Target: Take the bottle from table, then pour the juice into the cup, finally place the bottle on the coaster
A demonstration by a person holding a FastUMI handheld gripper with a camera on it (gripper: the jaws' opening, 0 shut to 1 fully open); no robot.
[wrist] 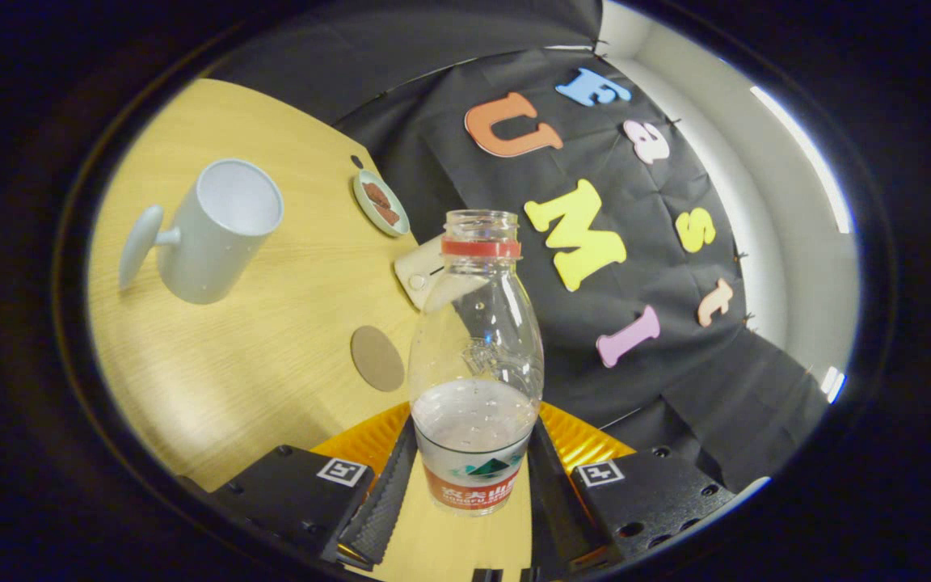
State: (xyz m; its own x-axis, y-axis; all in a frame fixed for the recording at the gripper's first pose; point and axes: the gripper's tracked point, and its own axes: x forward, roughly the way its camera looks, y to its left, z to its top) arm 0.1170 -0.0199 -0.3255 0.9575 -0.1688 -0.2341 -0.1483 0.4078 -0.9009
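My gripper (469, 477) is shut on a clear plastic bottle (478, 356), both fingers pressing its labelled lower part. The bottle has no cap, a red ring at its neck and a little pale liquid in its bottom. It is lifted off the table and the whole scene looks tilted. A pale grey-blue cup (211, 230) with a handle stands beyond the fingers, off to the left. A round brown coaster (377, 358) lies on the wooden table (255, 380) just left of the bottle, between the cup and my fingers.
A small green dish (381, 203) with brown pieces sits at the table's far edge. A beige box-like thing (421, 271) lies behind the bottle. The booth's black cloth wall rises right behind the table's far edge.
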